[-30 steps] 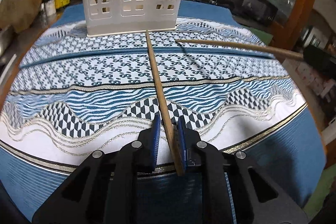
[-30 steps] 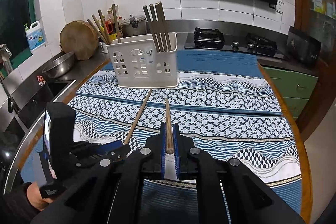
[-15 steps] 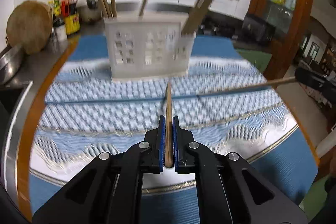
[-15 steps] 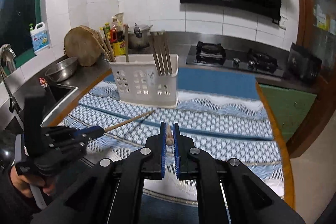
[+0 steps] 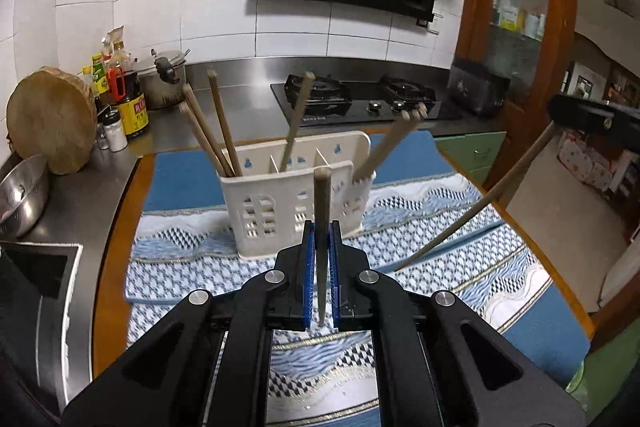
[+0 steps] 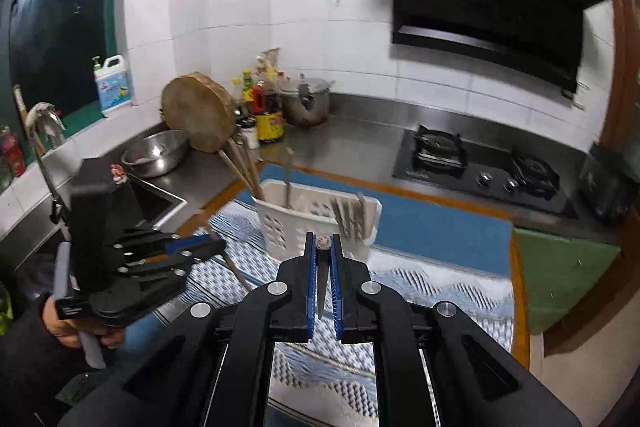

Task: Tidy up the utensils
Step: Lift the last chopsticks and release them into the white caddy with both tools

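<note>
A wooden chopstick (image 5: 322,203) stands clamped between the blue pads of the left tool (image 5: 321,247), low and centre in the left wrist view, its blunt end rising in front of the white slotted utensil holder (image 5: 280,215). The right tool (image 6: 323,251), low and centre in its own view, grips a second chopstick (image 6: 322,242) seen almost end-on; the same stick slants down from the right edge of the left view. Both tools are pinched narrow on their sticks, and both sticks appear lifted clear of the patterned blue-and-white cloth (image 5: 460,247) covering the desk.

The holder sits mid-frame on the cloth, divided into three compartments. In the left view, three chopsticks lean in the leftmost compartment, one in the middle, and what looks like three in the rightmost, though those ends overlap and the count is uncertain. With the two in hand, that makes roughly nine.

The step in hand appears to be carrying the pair to the holder. To do it well, each stick should be tipped nearly upright over one compartment, with its lower end inside the rim before the pads let go, and the two tools kept apart so the sticks do not cross. The leaning sticks could deflect an angled entry.

A person's hand (image 6: 64,323) holds the left tool's handle at lower left of the right view.
</note>
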`<state>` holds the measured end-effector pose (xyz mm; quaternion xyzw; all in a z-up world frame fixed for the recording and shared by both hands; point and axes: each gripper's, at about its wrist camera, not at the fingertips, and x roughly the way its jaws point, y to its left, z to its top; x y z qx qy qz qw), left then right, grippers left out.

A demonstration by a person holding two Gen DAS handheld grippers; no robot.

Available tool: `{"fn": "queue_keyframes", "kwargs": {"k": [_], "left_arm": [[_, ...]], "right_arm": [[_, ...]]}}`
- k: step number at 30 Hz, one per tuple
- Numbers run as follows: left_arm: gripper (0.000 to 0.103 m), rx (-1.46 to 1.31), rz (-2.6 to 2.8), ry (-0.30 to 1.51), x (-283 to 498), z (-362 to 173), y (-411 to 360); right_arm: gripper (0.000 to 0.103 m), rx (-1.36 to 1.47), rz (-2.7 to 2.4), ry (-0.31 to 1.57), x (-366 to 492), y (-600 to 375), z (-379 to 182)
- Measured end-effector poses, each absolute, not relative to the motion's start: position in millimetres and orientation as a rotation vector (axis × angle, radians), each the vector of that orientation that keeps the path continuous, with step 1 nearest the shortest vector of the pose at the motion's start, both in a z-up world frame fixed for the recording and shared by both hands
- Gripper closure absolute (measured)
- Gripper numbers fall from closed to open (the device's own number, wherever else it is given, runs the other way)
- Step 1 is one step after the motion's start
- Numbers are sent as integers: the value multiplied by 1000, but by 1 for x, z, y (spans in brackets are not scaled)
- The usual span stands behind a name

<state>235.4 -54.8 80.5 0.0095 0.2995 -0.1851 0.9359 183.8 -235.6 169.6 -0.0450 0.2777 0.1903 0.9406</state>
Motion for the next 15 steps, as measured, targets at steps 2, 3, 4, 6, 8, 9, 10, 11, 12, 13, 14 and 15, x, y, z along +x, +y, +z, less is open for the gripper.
{"fn": "queue_keyframes", "kwargs": {"k": [2, 3, 4, 6, 8, 9, 10, 11, 12, 13, 14, 15], "left_arm": [[98, 13, -383, 598, 239, 92, -49], [98, 7, -385, 587, 241, 99, -47], [98, 0, -385, 565, 242, 110, -43], [98, -10, -386, 523, 242, 130, -39], [98, -3, -376, 455, 240, 158, -36], [98, -4, -373, 424, 239, 171, -34], [98, -7, -370, 403, 239, 180, -33], [98, -7, -362, 376, 239, 190, -32], [98, -4, -351, 350, 240, 199, -31], [98, -3, -336, 322, 243, 208, -29], [98, -7, -325, 305, 246, 215, -29], [98, -12, -317, 293, 250, 221, -28]], "right_arm": [[96, -103, 400, 552, 191, -230, 186], [96, -107, 403, 540, 194, -227, 197], [96, -107, 406, 531, 197, -225, 203], [96, -92, 416, 514, 206, -222, 221], [97, -78, 418, 500, 217, -220, 234], [97, -80, 408, 483, 222, -218, 241], [97, -84, 398, 468, 226, -218, 246], [97, -87, 385, 459, 230, -218, 250], [97, -94, 361, 449, 237, -218, 253], [97, -98, 349, 445, 242, -218, 255], [97, -102, 333, 445, 248, -218, 254], [97, -104, 320, 453, 257, -218, 253]]}}
